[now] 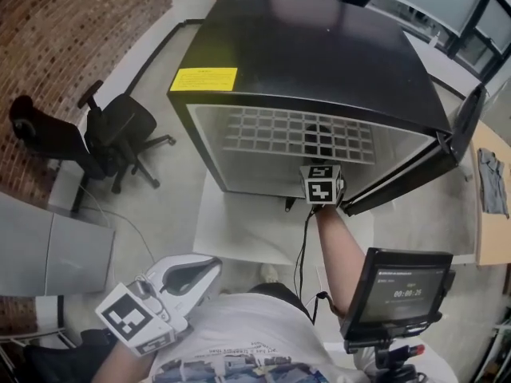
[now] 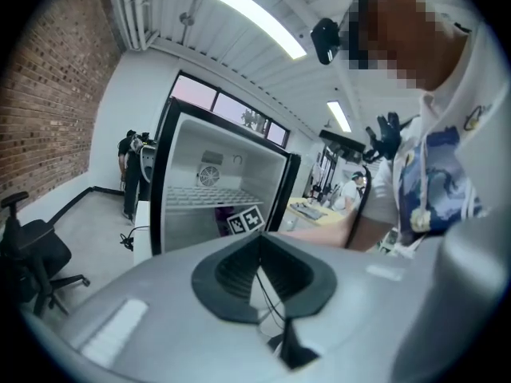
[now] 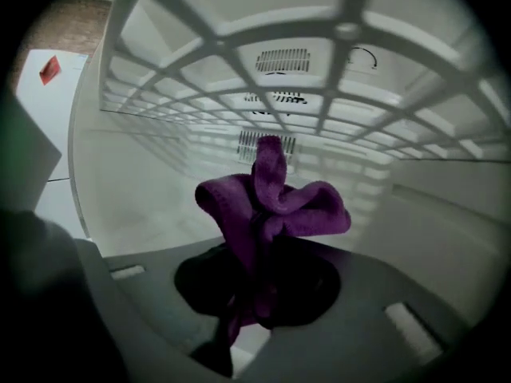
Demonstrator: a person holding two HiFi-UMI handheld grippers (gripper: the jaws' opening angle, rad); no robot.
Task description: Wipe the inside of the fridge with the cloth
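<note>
- My left gripper (image 2: 259,266) is nearest to me, held low against my shirt and well short of the fridge (image 1: 303,54). Its jaws are closed together with nothing between them.
- A small screen (image 1: 403,290) on a stand sits just by my right elbow, on the fridge's open-door side.
- My right forearm (image 1: 339,250) reaches forward into the fridge's open front. The marker cube (image 1: 321,183) of the right gripper (image 3: 255,294) sits right at the fridge's lower edge.
- The right gripper's jaws are clamped on the purple cloth (image 3: 271,206), which bunches up in folds beyond the tips.
- The cloth is inside the fridge, under the white wire shelf (image 3: 319,30), with the pale interior floor below it. I can't tell whether it touches any inner surface.
- Beyond the cloth, the fridge's back wall shows slotted vents (image 3: 281,60).
- The fridge door (image 1: 415,174) stands swung open on the right side.
- A yellow label (image 1: 204,78) lies on the fridge's black top, near its front left corner.
- A black office chair (image 1: 120,134) stands on the floor to the left of the fridge, apart from it.
</note>
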